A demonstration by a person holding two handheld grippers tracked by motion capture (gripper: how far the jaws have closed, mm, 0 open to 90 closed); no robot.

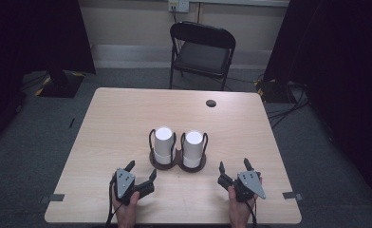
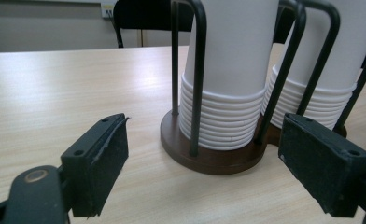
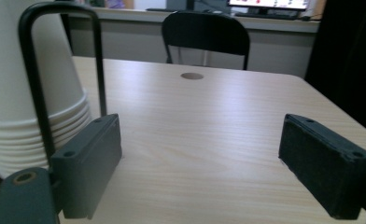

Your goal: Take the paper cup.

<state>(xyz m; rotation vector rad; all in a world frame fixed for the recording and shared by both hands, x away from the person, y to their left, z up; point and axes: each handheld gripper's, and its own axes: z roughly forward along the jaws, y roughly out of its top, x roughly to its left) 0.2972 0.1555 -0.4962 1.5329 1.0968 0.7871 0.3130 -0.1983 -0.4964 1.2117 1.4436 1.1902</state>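
Near the surface's front edge, both grippers (image 1: 140, 173) (image 1: 233, 166) rest with fingers spread and empty, cup stacks (image 1: 163, 145) untouched in their holder (image 1: 177, 165).

Two upside-down white cup stacks (image 1: 164, 145) (image 1: 192, 148) upright (touching, seemingly) in a wire holder (image 1: 177, 164).

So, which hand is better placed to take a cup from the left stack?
Left. Its open tool sits just before the left stack, facing it; the right tool is nearer the other stack.

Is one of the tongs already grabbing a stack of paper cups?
No, both the left tongs and the right tongs sit open on the table, short of the cup stacks.
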